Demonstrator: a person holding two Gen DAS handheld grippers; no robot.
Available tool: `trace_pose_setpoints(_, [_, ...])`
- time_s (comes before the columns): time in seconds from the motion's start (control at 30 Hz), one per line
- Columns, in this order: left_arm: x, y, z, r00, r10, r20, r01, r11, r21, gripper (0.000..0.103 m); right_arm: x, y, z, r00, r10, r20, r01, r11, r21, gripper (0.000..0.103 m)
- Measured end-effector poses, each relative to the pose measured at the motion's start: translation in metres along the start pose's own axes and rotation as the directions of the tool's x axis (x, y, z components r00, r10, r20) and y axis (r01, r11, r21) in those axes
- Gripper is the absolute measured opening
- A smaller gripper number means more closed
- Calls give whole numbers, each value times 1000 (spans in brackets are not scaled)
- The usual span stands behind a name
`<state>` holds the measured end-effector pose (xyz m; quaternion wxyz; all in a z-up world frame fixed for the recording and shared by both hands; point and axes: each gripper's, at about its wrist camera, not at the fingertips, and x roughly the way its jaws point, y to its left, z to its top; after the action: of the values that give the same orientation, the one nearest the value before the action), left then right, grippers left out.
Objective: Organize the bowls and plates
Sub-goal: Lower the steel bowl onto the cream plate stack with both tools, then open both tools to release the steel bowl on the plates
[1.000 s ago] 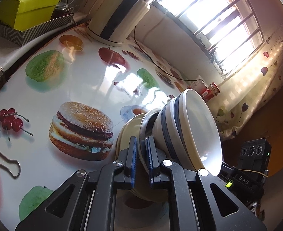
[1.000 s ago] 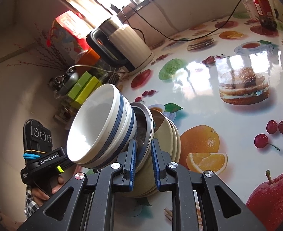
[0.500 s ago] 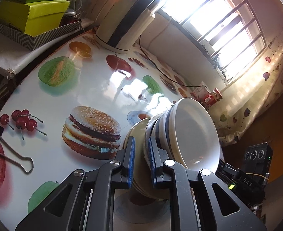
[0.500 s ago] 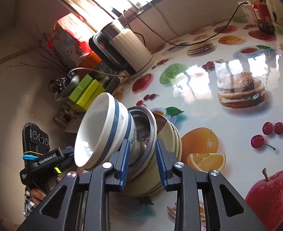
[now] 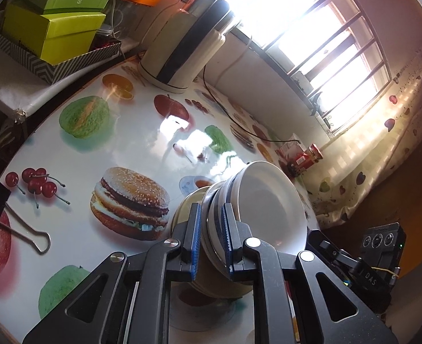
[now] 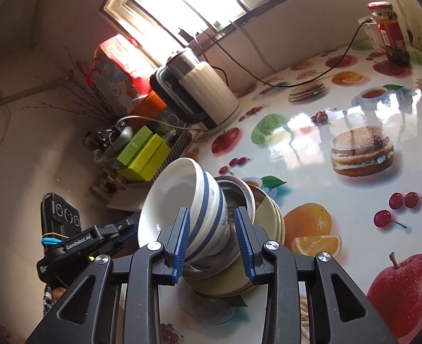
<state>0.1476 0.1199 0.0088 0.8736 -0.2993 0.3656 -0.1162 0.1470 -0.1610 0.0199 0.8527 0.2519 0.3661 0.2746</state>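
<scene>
R gripper (image 6: 212,242) has just been opening: its blue pads, shut close on the stack's rims a sec ago, now stand apart w/ the blue-striped bowls (image 6: 193,209) and steel dish (image 6: 236,197) loose between them, so I'd say it's letting go. L gripper (image 5: 211,238) is nearly shut, pinching the dish rims, stack (image 5: 239,215) tilted over the fruit-print table (image 5: 67,149). Only R view shows the steel dish clearly and the person's hand (image 6: 57,295) under the other rig.
</scene>
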Motion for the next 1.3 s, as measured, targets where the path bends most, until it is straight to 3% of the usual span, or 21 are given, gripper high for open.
trace_pose_setpoints(0.63, [0,-7,-7,998,59,-32,-57,997,44,14,2,15,-2,1000,-3,-12,3,999,-32,34])
trace_pose_setpoints(0.73, [-5,-11,-10,994,111,-20,-110,991,74,15,-2,17,-4,1000,-14,-6,13,999,-35,38])
trace_pose_setpoints(0.8, [-9,-12,-14,991,131,-20,-129,988,88,25,-4,18,-6,1000,-30,-2,30,999,-45,39])
trace_pose_setpoints(0.87, [-13,-15,-19,988,151,-20,-148,983,109,28,-7,20,-9,999,-48,5,48,997,-58,43])
trace_pose_setpoints(1.3, [-29,-29,-59,966,258,-9,-250,945,211,29,-28,36,-39,991,-132,23,134,981,-138,48])
